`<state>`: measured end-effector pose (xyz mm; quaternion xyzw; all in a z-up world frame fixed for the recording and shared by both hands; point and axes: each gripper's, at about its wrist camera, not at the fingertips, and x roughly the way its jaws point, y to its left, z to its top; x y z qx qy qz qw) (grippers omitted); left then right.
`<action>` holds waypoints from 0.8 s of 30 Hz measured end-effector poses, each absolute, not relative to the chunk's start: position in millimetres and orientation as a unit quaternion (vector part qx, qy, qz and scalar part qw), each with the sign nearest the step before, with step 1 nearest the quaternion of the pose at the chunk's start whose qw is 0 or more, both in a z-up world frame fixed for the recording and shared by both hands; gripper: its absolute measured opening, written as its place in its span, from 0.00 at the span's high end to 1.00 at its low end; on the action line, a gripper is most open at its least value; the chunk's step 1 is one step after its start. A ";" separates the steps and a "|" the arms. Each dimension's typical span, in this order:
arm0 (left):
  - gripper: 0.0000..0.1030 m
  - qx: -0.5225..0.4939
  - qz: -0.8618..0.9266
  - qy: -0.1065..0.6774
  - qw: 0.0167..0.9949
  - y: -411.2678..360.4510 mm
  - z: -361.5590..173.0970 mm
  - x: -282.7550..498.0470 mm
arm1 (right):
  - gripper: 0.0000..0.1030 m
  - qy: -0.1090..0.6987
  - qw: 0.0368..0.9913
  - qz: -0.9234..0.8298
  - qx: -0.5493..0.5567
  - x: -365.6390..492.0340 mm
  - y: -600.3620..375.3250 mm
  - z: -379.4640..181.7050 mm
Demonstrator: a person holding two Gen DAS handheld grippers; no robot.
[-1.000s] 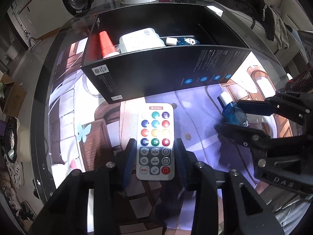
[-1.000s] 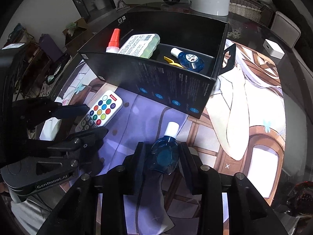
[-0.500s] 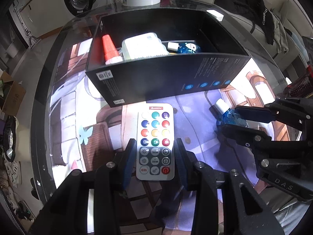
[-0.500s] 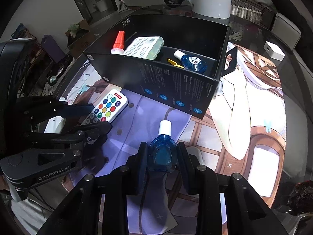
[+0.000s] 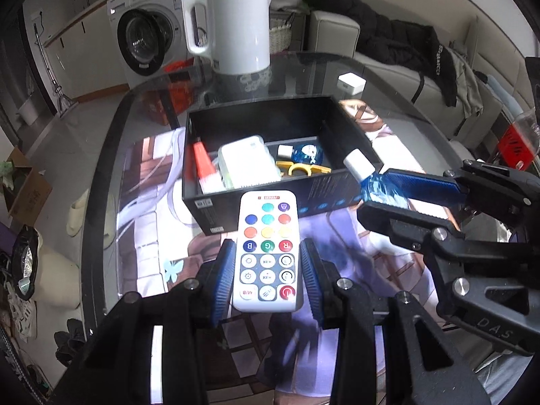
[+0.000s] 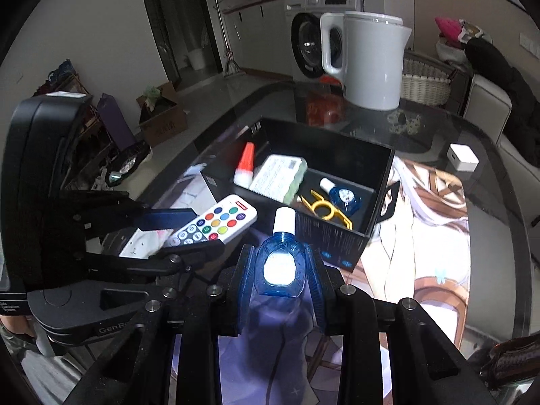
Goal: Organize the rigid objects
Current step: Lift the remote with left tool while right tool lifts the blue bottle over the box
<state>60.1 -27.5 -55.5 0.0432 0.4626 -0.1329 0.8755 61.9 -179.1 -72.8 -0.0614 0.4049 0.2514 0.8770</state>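
Above the printed mat (image 5: 145,222), just before the black box (image 5: 270,199), the left gripper (image 5: 268,263) clamps the white remote (image 5: 268,249) and the right gripper (image 6: 280,270) clamps the blue bottle (image 6: 279,263).

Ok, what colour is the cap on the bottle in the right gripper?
White, on a clear blue bottle; the cap shows best in the right wrist view.

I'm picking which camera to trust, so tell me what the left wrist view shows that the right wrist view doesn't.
Only the left wrist view shows the white remote control's full button face, clamped in the left gripper.

Only the right wrist view shows the blue plastic bottle's whole body, clamped in the right gripper.

Both show the open black cardboard box holding a yellow flat tool, plus the white kettle behind.
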 end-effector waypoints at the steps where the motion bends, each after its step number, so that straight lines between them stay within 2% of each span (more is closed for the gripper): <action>1: 0.64 0.044 -0.133 0.454 0.880 -28.2 -51.0 59.4 | 0.71 0.389 0.884 0.251 -0.062 59.4 -179.4 -66.3; 10: 0.64 0.047 -0.133 0.335 0.932 -27.1 -4.6 41.1 | 0.71 0.292 0.923 0.246 -0.053 42.7 -183.9 -31.6; 19: 0.64 0.032 -0.112 0.135 0.984 -11.7 40.7 -1.6 | 0.71 0.147 0.961 0.231 -0.039 5.3 -194.7 -3.2; 24: 0.64 0.024 -0.116 0.096 0.988 -4.3 51.0 -10.3 | 0.71 0.117 0.964 0.233 -0.046 -9.6 -190.8 2.9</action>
